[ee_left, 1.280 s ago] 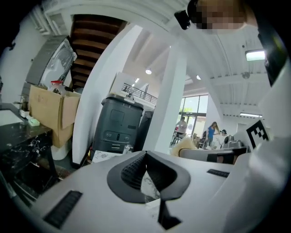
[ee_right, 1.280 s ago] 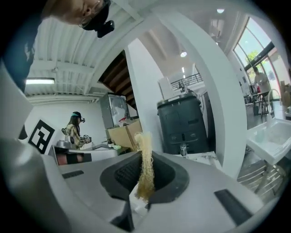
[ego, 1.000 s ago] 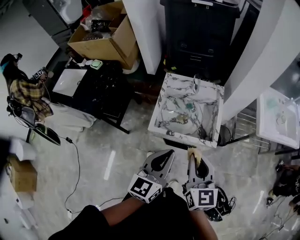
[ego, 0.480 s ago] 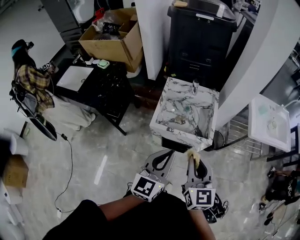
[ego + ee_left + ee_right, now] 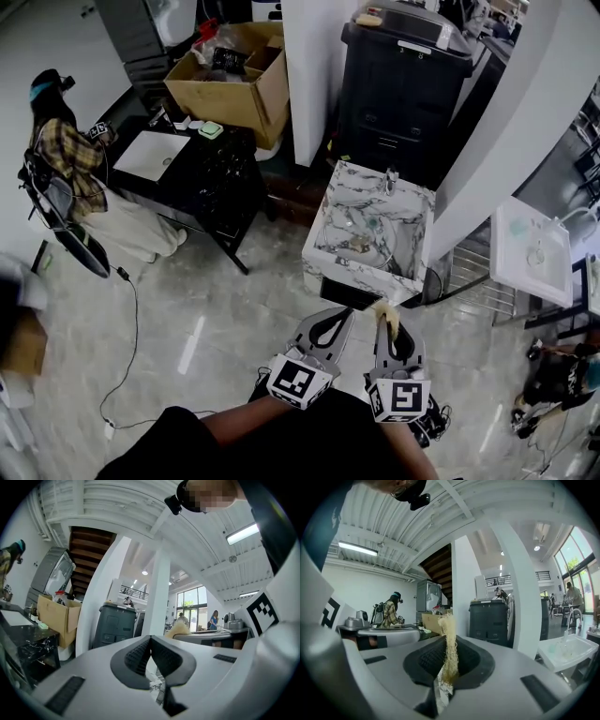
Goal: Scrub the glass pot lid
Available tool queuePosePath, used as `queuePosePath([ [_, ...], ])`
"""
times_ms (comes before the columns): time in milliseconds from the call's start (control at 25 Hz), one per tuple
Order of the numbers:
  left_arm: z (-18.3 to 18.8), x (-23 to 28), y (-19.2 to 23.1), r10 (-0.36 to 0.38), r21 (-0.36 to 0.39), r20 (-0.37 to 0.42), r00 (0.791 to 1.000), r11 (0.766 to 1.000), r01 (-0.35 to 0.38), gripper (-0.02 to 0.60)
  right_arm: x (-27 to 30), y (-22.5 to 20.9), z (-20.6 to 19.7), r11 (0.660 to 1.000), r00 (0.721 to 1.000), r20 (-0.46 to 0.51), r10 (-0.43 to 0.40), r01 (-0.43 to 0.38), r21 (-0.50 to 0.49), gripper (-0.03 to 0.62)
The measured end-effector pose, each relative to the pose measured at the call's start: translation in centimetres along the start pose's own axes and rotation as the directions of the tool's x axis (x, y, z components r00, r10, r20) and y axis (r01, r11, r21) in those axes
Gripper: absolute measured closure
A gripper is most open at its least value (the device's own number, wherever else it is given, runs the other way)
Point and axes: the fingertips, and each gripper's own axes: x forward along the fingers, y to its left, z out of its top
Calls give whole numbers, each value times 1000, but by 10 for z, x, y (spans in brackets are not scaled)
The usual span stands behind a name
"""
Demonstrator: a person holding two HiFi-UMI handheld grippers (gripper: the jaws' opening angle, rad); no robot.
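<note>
Your left gripper (image 5: 330,322) had its fingers closed on nothing; your right gripper's (image 5: 386,326) fingers pinched a yellow scrubber (image 5: 450,644), just below the marble sink (image 5: 354,277) at centre frame.

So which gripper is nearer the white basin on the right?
Right. The right gripper is apart from the white basin but on its side; the left gripper lies beyond the right one, farther off.

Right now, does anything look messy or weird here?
Only a little: a loose black cable trails across the bare floor on the left, where someone could trip. Nothing looks spilled or broken that I can see.
</note>
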Motion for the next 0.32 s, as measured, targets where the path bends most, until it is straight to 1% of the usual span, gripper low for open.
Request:
queuePosePath([
  [320,-7,-4,-3,10,-6,-1,1000,1000,-10,566,-7,5,-6,1000,1000,-8,27,-27,-15,540],
])
